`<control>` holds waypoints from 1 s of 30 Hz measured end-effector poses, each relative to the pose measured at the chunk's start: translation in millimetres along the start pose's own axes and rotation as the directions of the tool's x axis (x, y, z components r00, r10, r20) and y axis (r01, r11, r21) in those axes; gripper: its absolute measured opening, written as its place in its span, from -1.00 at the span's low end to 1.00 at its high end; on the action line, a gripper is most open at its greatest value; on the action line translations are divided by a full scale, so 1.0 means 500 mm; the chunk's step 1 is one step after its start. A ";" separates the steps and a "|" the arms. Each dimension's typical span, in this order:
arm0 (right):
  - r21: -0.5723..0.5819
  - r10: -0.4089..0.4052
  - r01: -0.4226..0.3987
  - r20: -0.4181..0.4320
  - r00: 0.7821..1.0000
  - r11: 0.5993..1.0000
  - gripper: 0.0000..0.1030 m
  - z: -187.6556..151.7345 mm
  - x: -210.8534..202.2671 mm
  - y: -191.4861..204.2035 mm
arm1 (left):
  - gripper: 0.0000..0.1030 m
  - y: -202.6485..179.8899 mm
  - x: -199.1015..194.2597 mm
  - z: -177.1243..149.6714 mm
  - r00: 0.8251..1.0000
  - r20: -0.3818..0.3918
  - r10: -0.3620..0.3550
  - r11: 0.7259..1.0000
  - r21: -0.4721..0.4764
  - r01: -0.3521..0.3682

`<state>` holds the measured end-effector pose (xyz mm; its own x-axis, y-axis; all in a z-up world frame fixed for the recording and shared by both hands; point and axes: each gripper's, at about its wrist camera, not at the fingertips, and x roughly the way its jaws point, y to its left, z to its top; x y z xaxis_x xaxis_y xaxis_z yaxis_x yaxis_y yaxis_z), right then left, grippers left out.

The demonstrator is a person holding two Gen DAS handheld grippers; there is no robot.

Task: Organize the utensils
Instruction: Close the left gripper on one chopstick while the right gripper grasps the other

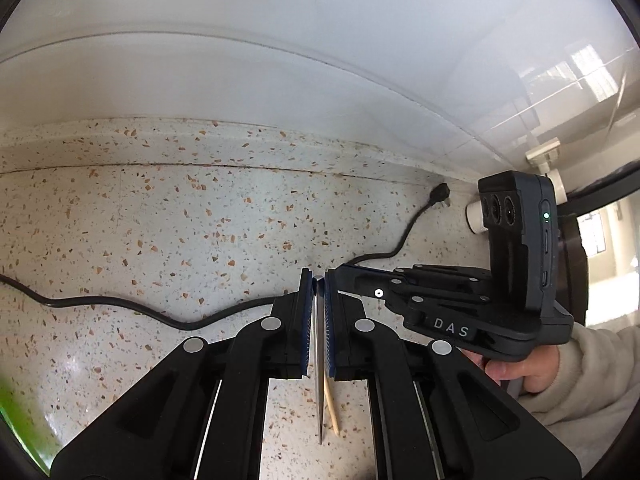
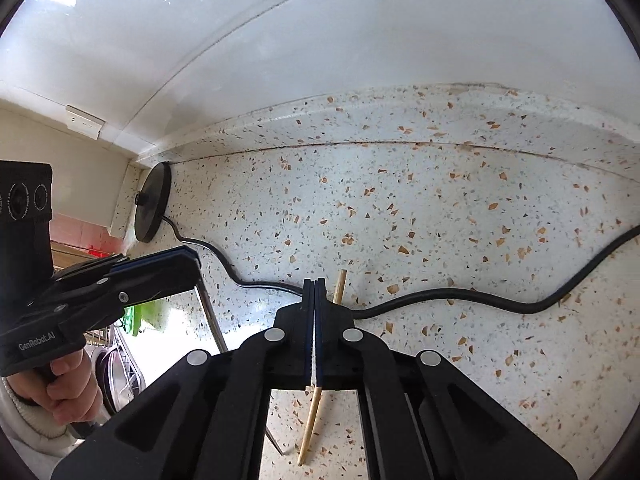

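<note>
Both your grippers are clamped: left gripper (image 1: pixel 318 286) pinches the metal chopstick (image 1: pixel 319 360), right gripper (image 2: pixel 315 286) pinches the wooden chopstick (image 2: pixel 311 424), over the cord (image 2: pixel 440 294)

Two grippers — left gripper (image 1: pixel 318 280), right gripper (image 2: pixel 315 282) — one metal chopstick (image 1: pixel 319 380), one wooden chopstick (image 2: pixel 312 424), one cable (image 2: pixel 460 298)

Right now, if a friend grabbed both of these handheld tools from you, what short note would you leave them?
Left tool: shut on the metal chopstick, tip pointing back toward you.
Right tool: shut on the wooden chopstick, tip also pointing back.
Both are held above the speckled countertop, the two tools close side by side. A black power cord snakes across the counter under them.
Done: one chopstick picked up in each tool.
Left: carry both to the utensil holder, which these views do not clearly show, and set them in. Mind the cord.
</note>
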<state>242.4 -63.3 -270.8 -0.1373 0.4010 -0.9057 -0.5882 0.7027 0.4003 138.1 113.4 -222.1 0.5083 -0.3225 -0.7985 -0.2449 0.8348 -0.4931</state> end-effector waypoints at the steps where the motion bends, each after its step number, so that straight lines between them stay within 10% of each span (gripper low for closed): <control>1: -0.002 -0.012 0.012 0.012 1.000 1.000 -1.00 -0.003 -0.008 0.002 | -0.90 -0.004 -0.010 -0.005 1.000 0.009 -0.001 1.000 0.002 0.001; 6: -0.014 -0.066 0.067 0.028 0.997 0.998 -0.98 -0.005 -0.030 0.014 | -0.90 -0.020 -0.051 -0.026 0.999 0.049 0.001 1.000 -0.006 -0.001; 10: 0.056 -0.071 0.071 0.000 0.997 0.996 -0.56 0.001 -0.020 0.001 | -0.90 -0.019 -0.076 -0.040 0.997 0.070 0.008 1.000 -0.017 -0.007; 30: 0.022 -0.200 0.203 -0.102 0.974 0.979 -0.84 0.026 0.098 0.013 | -0.90 0.020 -0.090 -0.049 0.997 0.079 -0.001 0.999 -0.047 0.004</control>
<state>242.0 -31.3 -310.9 -0.0977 0.1902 -0.9769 -0.5862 0.7822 0.2109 92.7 125.2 -199.6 0.5719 -0.2868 -0.7685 -0.2814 0.8114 -0.5123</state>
